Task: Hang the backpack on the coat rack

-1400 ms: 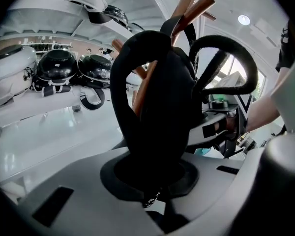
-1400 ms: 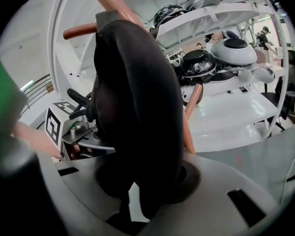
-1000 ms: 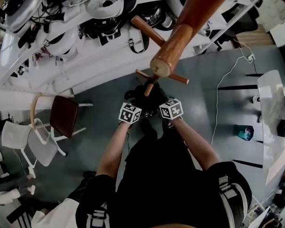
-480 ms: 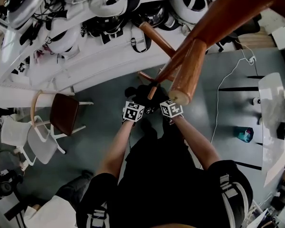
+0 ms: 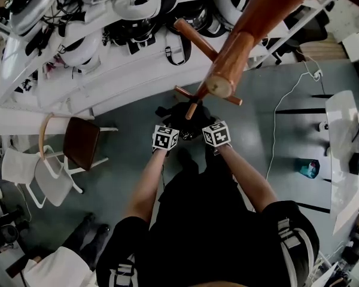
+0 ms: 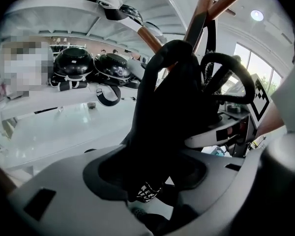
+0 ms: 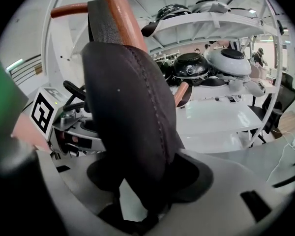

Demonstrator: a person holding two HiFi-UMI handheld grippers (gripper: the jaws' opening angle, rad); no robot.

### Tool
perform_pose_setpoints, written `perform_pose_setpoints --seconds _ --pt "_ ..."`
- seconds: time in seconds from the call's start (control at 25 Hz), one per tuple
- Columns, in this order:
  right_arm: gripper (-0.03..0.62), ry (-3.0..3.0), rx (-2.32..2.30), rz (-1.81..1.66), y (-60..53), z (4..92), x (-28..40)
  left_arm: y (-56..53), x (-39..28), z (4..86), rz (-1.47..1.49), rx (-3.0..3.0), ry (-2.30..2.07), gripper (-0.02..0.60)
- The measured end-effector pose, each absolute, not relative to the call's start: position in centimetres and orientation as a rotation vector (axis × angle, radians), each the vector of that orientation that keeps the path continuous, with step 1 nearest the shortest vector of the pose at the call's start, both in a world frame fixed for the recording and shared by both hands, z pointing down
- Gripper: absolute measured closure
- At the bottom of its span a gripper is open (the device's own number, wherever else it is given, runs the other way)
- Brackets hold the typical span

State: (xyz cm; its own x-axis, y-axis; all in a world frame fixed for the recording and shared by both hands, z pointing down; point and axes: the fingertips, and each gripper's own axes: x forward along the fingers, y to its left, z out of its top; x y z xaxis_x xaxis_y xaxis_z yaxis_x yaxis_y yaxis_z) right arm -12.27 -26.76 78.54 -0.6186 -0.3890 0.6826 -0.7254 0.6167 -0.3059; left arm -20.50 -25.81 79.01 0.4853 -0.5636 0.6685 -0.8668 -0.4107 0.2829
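Now, black backpack (image 5: 180,117) hanging upright against the coat rack (image 5: 236,46), both forearms stretched toward it, left gripper (image 6: 152,178) and right gripper (image 7: 147,181) jaws opening around its straps.

Person (image 5: 218,226): black top; short sleeves; strap with pale bands on each shoulder.
Left gripper (image 6: 152,173): smooth pale grey jaws; dark pad with round edges on inner side of each; small dark slot further out on each; jaws opening, black backpack (image 6: 172,107) strap between them.
Right gripper (image 7: 147,181): same look; jaws opening, backpack cloth between them.
Behind jaws, on each gripper: white cube with black square marks; left cube (image 5: 166,139); right cube (image 5: 216,134).
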Motion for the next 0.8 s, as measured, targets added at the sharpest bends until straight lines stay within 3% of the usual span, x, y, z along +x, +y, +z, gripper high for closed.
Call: perform_pose_setpoints --seconds 0.48,0.8 --pt "0.275 -2.246 0.897 0.778 -24.9 78.8 -10.2 -24.9 -22.7 77.4 0.551 2.1 -1.286 0.314" --pt "0.272 -2.283 0.907 0.752 -23.2 76.6 -8.6 -22.3 -23.9 75.8 0.5 2.086 -1.304 0.313"
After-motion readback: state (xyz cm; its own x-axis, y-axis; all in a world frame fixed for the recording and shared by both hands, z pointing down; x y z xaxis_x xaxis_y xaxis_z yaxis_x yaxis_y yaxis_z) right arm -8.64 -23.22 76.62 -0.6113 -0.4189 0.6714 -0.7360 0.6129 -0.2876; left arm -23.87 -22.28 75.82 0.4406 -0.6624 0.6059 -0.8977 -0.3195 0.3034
